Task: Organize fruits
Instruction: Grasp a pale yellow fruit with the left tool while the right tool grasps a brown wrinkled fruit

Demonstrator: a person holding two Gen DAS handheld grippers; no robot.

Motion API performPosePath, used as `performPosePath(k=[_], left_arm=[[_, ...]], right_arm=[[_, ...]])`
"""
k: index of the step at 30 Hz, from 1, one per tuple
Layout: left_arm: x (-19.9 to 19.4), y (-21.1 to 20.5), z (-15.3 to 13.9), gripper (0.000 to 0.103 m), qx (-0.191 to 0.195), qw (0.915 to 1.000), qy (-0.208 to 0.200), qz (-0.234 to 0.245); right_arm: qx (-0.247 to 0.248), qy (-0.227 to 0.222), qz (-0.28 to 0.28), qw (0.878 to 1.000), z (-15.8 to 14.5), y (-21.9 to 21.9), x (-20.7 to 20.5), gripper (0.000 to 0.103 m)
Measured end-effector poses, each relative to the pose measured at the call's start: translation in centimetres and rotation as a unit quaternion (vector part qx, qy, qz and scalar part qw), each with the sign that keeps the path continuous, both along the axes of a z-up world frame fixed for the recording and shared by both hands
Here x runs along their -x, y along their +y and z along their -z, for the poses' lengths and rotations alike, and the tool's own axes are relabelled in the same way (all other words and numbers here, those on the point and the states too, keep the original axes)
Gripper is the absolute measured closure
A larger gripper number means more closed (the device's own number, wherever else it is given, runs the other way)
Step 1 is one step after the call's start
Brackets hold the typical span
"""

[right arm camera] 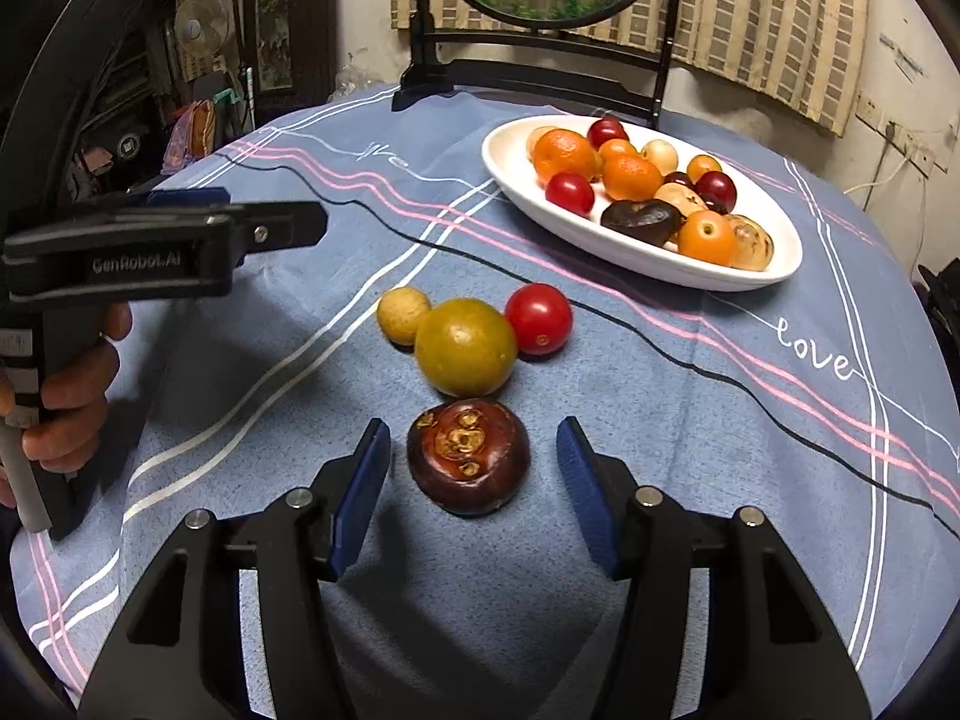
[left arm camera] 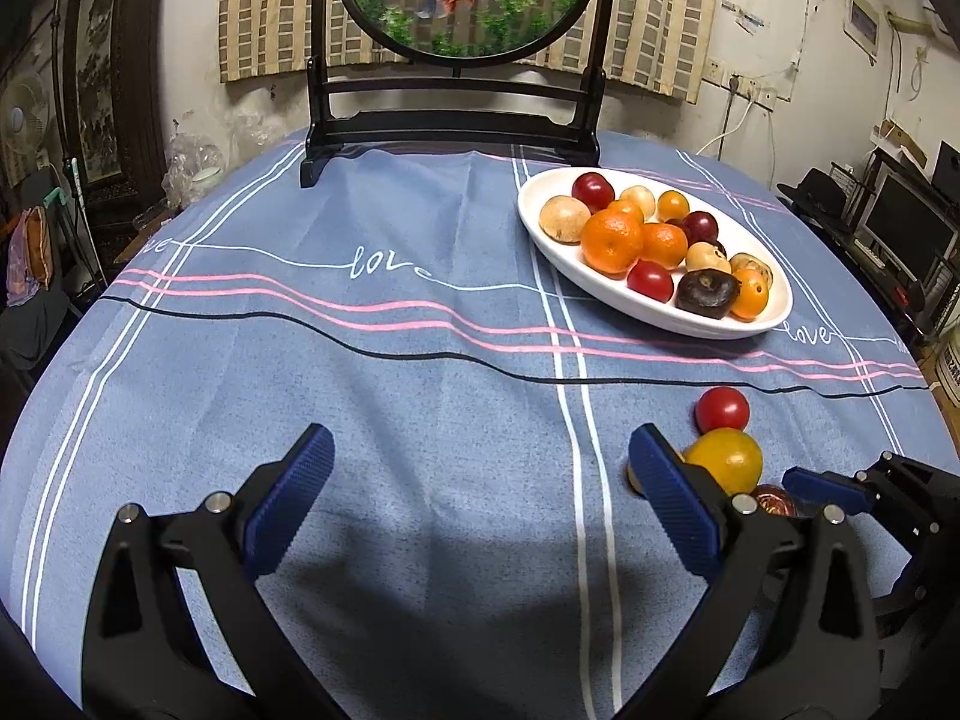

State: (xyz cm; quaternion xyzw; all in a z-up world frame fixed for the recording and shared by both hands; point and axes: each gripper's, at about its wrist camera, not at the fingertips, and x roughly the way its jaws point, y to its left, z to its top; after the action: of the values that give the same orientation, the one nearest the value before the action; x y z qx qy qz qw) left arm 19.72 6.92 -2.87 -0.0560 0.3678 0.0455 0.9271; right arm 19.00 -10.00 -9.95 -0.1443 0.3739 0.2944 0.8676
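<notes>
A white oval plate (right arm camera: 636,252) (left arm camera: 600,294) at the back right holds several fruits. Loose fruits lie together on the cloth: a dark brown water chestnut (right arm camera: 468,456), a yellow-green citrus (right arm camera: 465,346) (left arm camera: 724,459), a red cherry tomato (right arm camera: 539,318) (left arm camera: 722,409) and a small tan longan (right arm camera: 403,315). My right gripper (right arm camera: 474,492) is open, its fingers on either side of the water chestnut without touching it. My left gripper (left arm camera: 480,480) is open and empty over bare cloth, left of the loose fruits. It also shows in the right wrist view (right arm camera: 180,240).
A blue tablecloth (left arm camera: 390,372) with pink, white and black stripes covers the round table. A black stand with a round goldfish panel (left arm camera: 456,126) stands at the table's back edge. Furniture and clutter surround the table.
</notes>
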Motion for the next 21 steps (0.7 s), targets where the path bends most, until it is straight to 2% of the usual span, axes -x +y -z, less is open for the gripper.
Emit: performPosePath(k=[8,13,15,17,19,20,21], left_arm=[[0.0,0.1,0.0,0.003,-0.001,1.0,-0.001,-0.003],[0.0,0.2,0.0,0.003,0.0,1.0,-0.002,-0.002],[0.0,0.1,-0.1,0.003,0.001,1.0,-0.004,0.002],[0.1,-0.2,0.0,0.003,0.005,0.9998,-0.007,0.018],[0.2,-1.3,0.0,0.004,0.002,0.998,-0.005,0.063],[0.2,-1.6,0.0,0.006,-0.004,0.997,-0.005,0.077],[0.3,-2.4,-0.1,0.018,-0.026,0.9944,-0.01,0.102]], right_arm=[[0.01,0.008,0.0,1.0,0.5,0.2,-0.2,0.058],[0.011,0.008,0.0,1.0,0.5,0.1,-0.2,0.06],[-0.004,0.015,0.002,1.0,0.2,-0.4,-0.4,0.06],[-0.033,0.02,0.016,0.999,-0.6,-1.5,-0.7,0.06],[-0.05,0.016,0.03,0.998,-1.3,-2.5,-1.0,0.06],[-0.06,0.013,0.041,0.997,-1.6,-3.1,-1.1,0.06],[-0.067,0.013,0.049,0.996,-1.8,-3.6,-1.3,0.06]])
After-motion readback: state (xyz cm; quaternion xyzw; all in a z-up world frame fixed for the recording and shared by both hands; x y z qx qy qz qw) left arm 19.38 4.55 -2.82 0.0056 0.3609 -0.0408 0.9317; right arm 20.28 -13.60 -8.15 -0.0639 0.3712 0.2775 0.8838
